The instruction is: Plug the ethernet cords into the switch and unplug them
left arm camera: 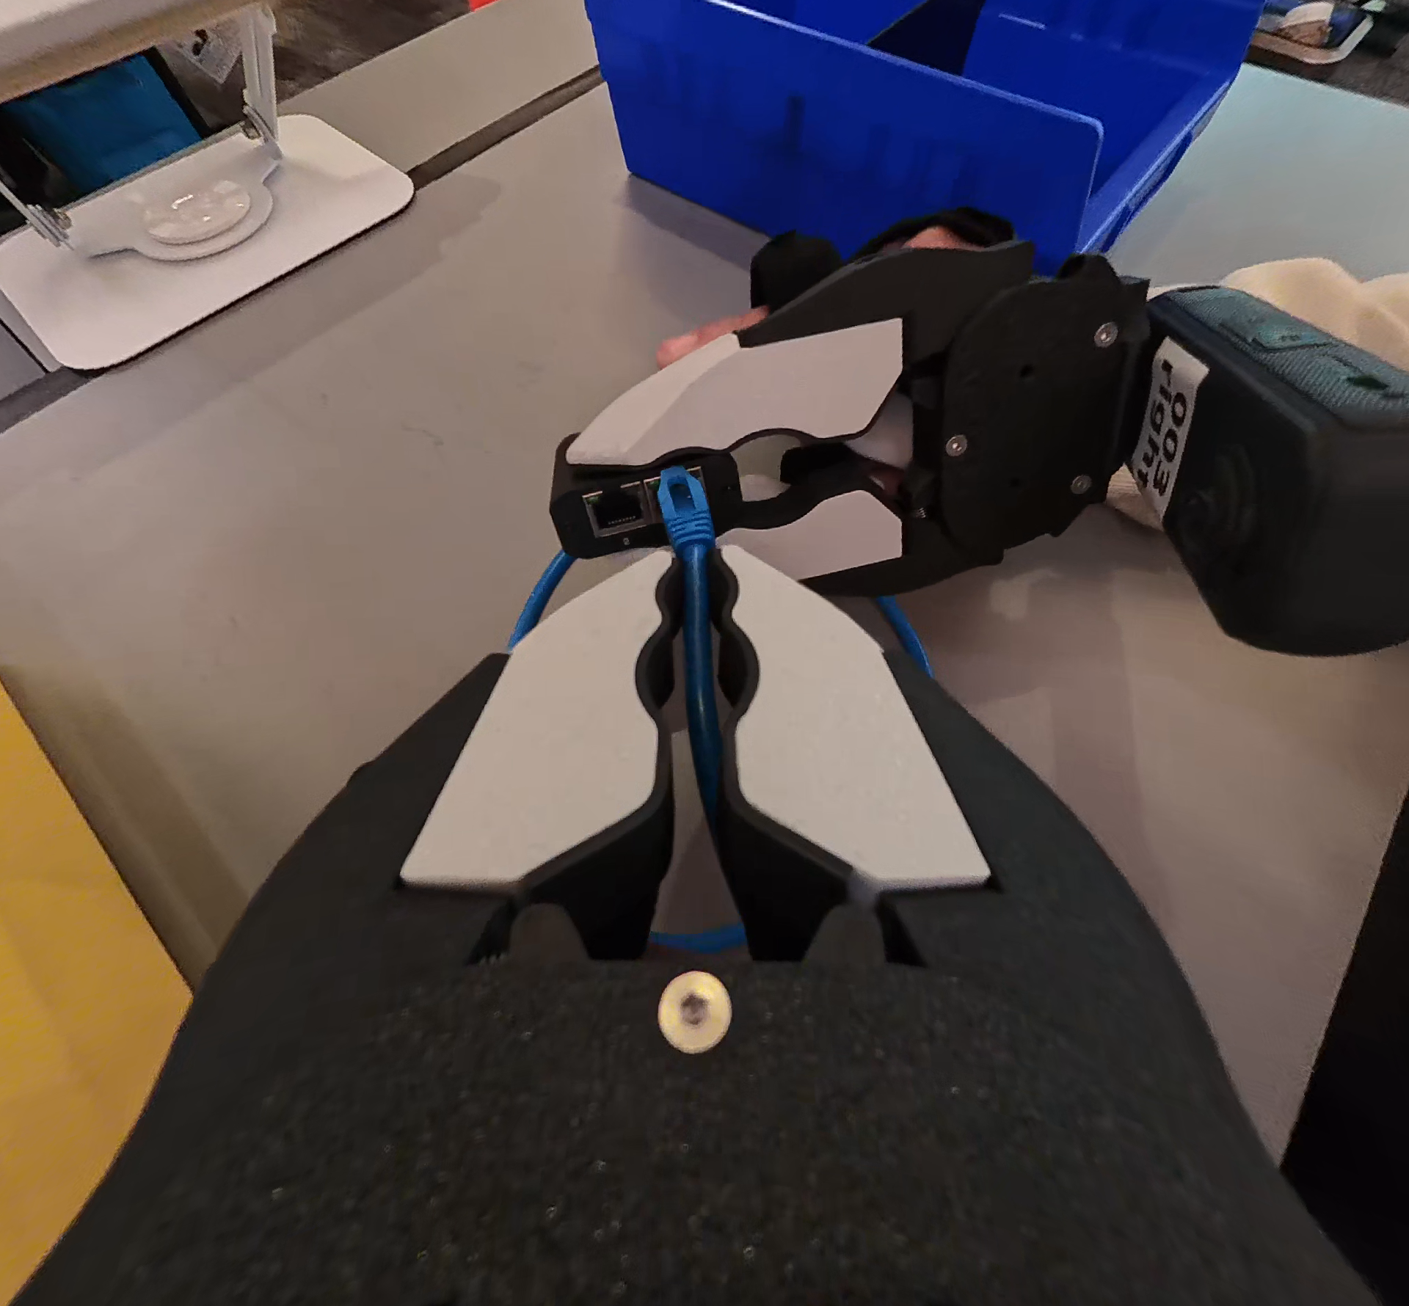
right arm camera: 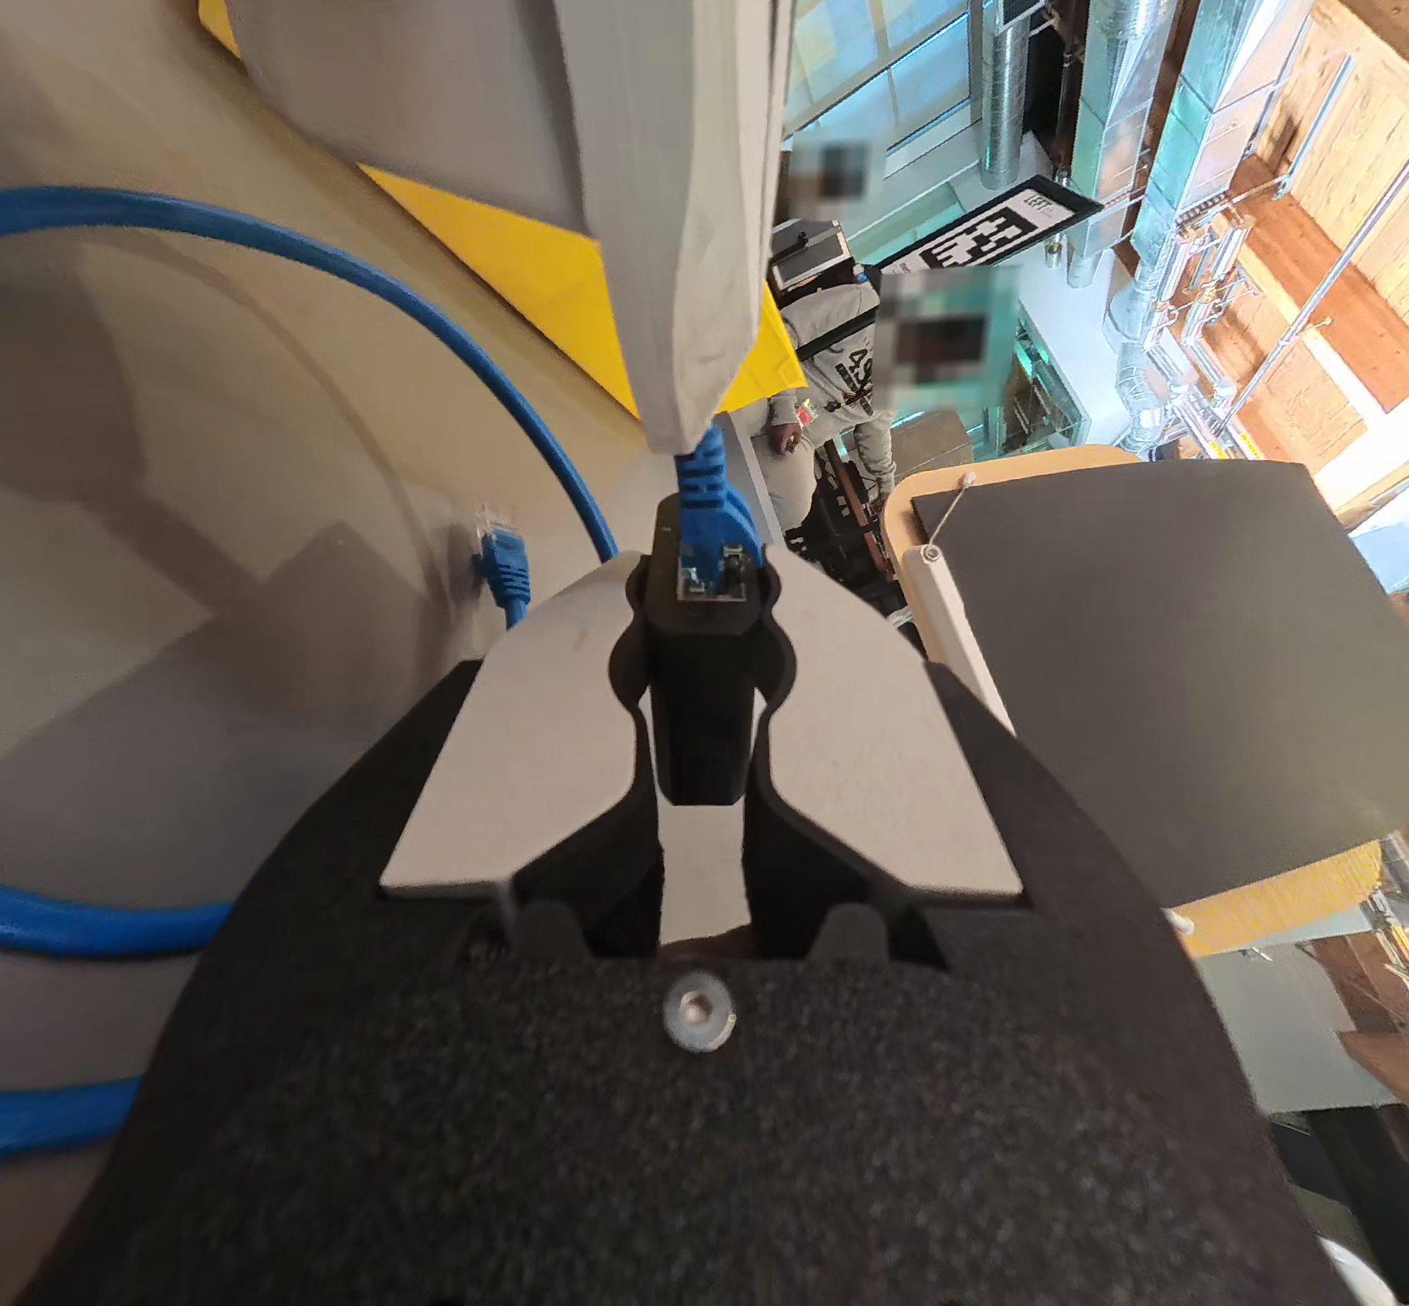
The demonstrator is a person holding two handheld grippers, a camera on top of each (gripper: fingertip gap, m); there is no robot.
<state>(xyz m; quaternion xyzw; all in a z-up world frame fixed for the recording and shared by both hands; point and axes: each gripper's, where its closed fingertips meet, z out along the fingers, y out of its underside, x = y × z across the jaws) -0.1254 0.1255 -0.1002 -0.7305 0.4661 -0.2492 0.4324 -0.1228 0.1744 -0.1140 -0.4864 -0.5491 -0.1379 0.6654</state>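
A small black switch (left arm camera: 602, 515) is held just above the grey table. My right gripper (left arm camera: 648, 492) comes in from the right and is shut on the switch (right arm camera: 698, 698). A blue ethernet cord (left arm camera: 698, 629) runs between my left gripper's fingers, and its plug (left arm camera: 684, 503) sits in the switch's right port. My left gripper (left arm camera: 695, 568) is shut on the cord just behind the plug. The left port is empty. In the right wrist view the plug (right arm camera: 709, 499) enters the switch, and the cord's other plug (right arm camera: 499, 557) lies loose on the table.
A blue divided bin (left arm camera: 915, 80) stands behind the switch. A white stand with a flat base (left arm camera: 206, 233) is at the far left. The blue cord loops over the table (right arm camera: 381, 294). A yellow surface (left arm camera: 69, 964) borders the table's left edge. A person stands in the background. There is about 5 centimeters between the tips of the two grippers. Between my right fingertips and the flat base (left arm camera: 206, 233) there is roughly 40 centimeters.
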